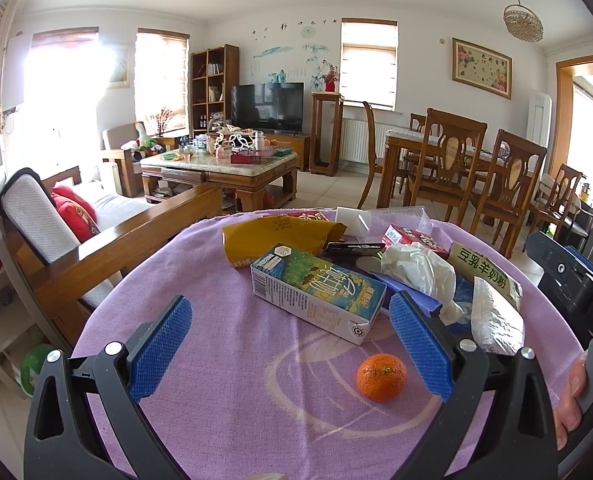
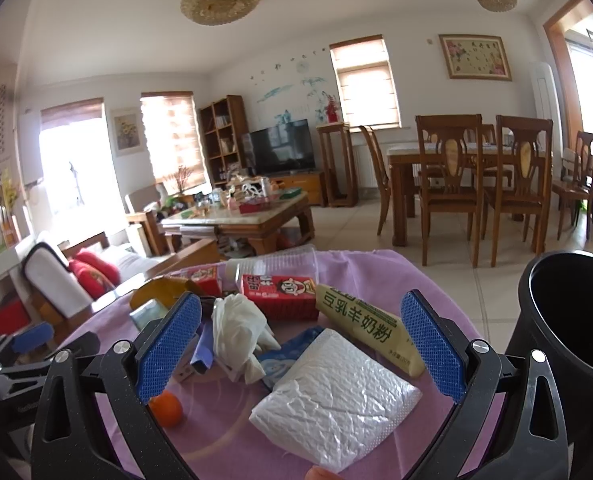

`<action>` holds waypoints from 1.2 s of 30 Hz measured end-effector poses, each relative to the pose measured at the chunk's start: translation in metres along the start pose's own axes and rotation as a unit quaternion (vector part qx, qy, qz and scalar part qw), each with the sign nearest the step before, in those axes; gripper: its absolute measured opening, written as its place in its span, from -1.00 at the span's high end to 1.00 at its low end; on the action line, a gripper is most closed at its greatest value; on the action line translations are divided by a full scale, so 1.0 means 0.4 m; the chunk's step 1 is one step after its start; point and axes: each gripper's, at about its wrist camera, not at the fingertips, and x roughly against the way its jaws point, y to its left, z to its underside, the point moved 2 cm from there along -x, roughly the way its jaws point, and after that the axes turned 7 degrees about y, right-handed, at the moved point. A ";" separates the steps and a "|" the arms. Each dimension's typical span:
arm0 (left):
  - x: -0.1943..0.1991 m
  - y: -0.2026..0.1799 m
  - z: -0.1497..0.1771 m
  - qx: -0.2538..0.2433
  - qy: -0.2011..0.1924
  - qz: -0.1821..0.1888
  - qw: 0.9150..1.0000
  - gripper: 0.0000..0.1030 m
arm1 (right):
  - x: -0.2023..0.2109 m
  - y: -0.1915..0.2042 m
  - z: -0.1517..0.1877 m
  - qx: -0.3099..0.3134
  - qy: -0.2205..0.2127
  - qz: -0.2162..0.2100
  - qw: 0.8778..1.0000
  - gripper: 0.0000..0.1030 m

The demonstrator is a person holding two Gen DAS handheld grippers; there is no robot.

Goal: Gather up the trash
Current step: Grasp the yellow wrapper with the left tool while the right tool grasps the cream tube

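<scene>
Tablecloth (image 1: 224,400) lilac, pale cream swirl pattern; carton (image 1: 316,292) white ends, green-and-blue printed side, yellow lettering; orange (image 1: 381,377) bright orange, dimpled skin; snack bag (image 1: 272,236) mustard yellow; box (image 2: 280,290) red with cartoon face; milk powder sachet (image 2: 370,330) pale yellow-green, dark characters; bubble mailer (image 2: 336,396) white, quilted texture; crumpled glove (image 2: 238,332) off-white; bin (image 2: 568,320) black; gripper pads (image 2: 168,344) blue mesh texture on black frames; sofa cushions (image 1: 74,212) red

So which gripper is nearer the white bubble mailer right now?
Right. The right gripper, open, has the white bubble mailer between its fingers; the left gripper faces the milk carton.
</scene>
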 end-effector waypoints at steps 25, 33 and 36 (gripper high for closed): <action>-0.423 0.128 -0.212 -0.175 0.185 0.145 0.956 -0.89 | -0.112 -0.024 -0.069 0.062 0.136 -0.077 0.986 -0.90; -0.451 0.124 -0.196 -0.142 0.206 0.221 0.943 -0.13 | -0.203 0.017 -0.058 0.081 0.204 -0.085 0.972 -0.24; -0.428 0.110 -0.193 -0.136 0.203 0.234 0.941 0.16 | -0.227 0.066 -0.042 0.102 0.219 -0.079 0.967 -0.16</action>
